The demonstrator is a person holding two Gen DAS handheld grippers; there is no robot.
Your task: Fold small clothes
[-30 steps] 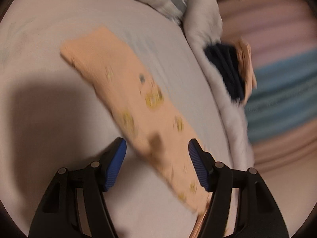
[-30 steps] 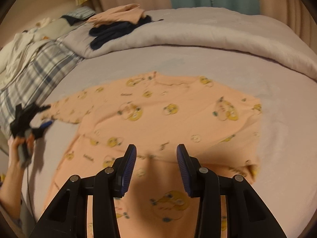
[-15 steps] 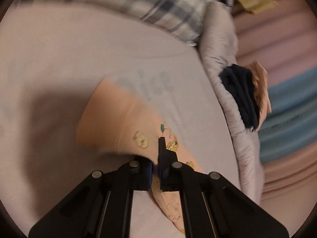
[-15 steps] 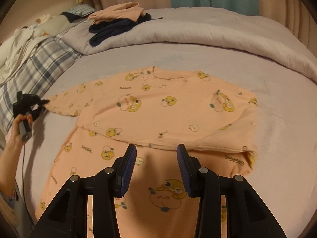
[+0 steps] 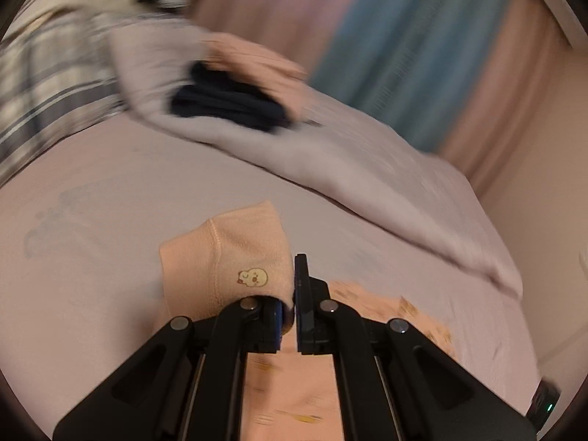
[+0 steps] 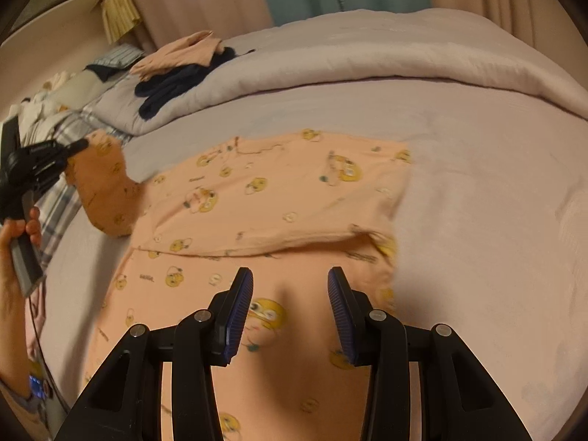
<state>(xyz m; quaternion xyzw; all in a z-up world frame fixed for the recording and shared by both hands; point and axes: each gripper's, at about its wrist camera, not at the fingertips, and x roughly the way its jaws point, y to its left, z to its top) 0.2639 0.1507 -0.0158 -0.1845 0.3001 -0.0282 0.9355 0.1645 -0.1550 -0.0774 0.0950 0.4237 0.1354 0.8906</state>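
A peach shirt (image 6: 279, 198) printed with yellow chicks lies spread on the bed, its right side folded over the body. My left gripper (image 5: 292, 286) is shut on the cuff of the left sleeve (image 5: 235, 257) and holds it lifted off the sheet. In the right wrist view the left gripper (image 6: 79, 144) shows at the far left with the sleeve (image 6: 106, 191) hanging from it. My right gripper (image 6: 290, 286) is open and empty, hovering over the shirt's lower part.
A rolled grey duvet (image 6: 367, 62) runs across the far side of the bed. A dark garment (image 6: 169, 88) and a folded peach one (image 6: 183, 51) lie on it. A plaid cover (image 5: 40, 84) lies at the left. Curtains (image 5: 411, 44) hang behind.
My left gripper closed on the sleeve cuff and lifted it, swinging toward the shirt body. My right gripper stayed open and moved closer over the shirt.
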